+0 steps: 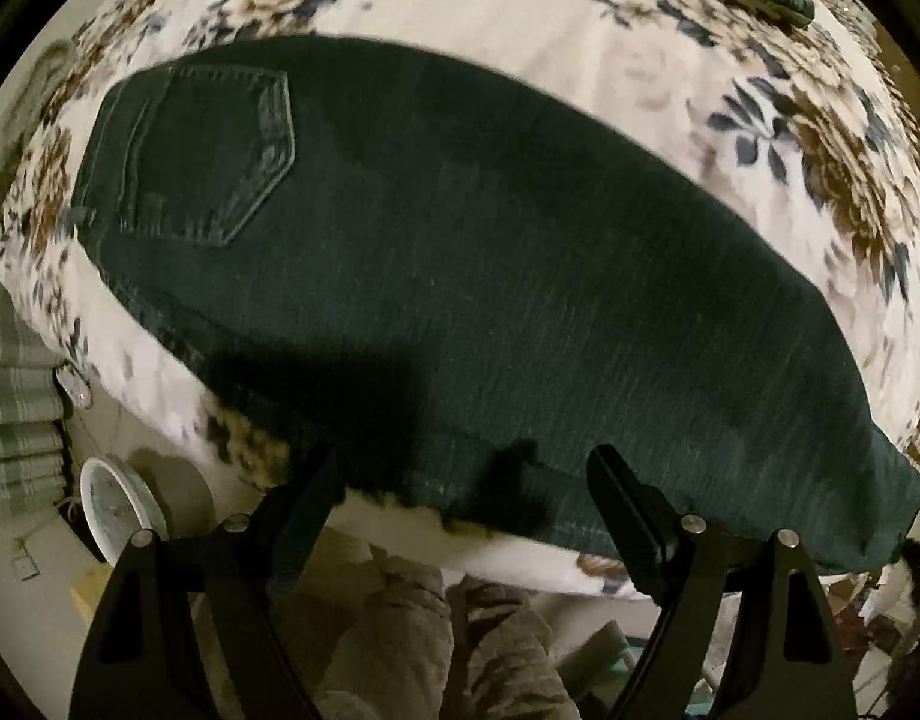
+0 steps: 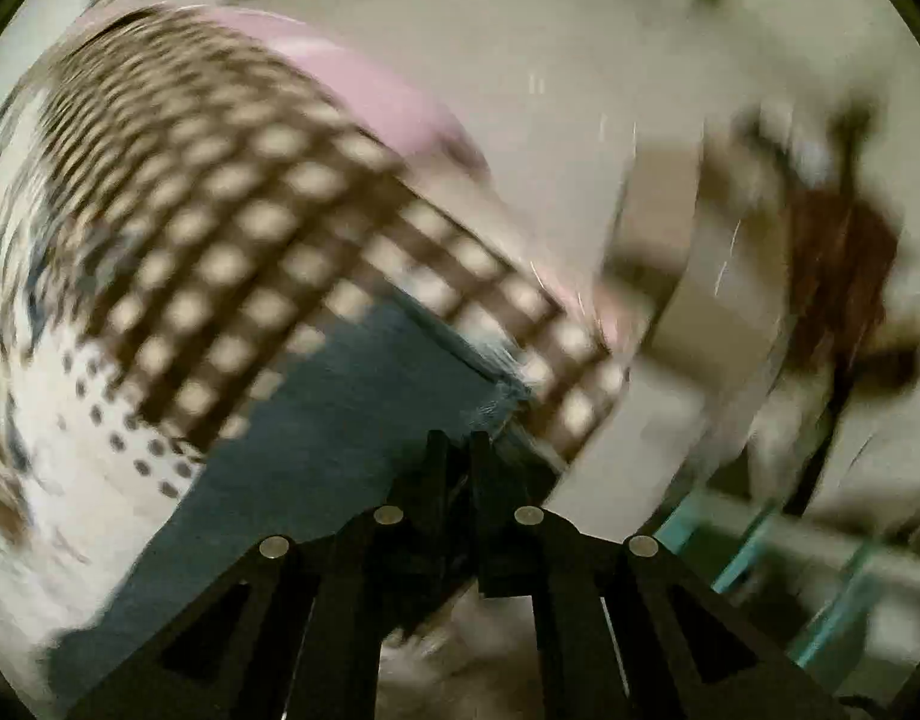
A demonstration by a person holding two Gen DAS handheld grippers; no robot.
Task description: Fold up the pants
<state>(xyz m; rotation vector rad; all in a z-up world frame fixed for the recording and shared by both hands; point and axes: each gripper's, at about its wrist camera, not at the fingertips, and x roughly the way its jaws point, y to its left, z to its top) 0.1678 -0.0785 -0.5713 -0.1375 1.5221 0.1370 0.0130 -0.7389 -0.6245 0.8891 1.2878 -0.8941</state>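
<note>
Pants (image 1: 490,276): halved lengthwise on the bed (image 1: 490,6)
Left tongs (image 1: 460,480): agape at the pants' near edge
Right tongs (image 2: 456,456): pinching the pants' hem
Left: crosswise folds, judging

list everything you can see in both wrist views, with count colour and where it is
pants: one pair, dark green-black denim, laid flat across the bed, back pocket at the far left; the hem end shows blue-grey in the right wrist view
bedspread: one, cream with brown and navy flowers, under the pants
checked cloth: one, brown and cream, beside the pants hem; blurred
pink cloth: one, behind the checked cloth; blurred
round white object: one, below the bed edge, lower left
left tongs: one, black, open, at the near edge of the pants
right tongs: one, black, shut on the pants hem
</note>
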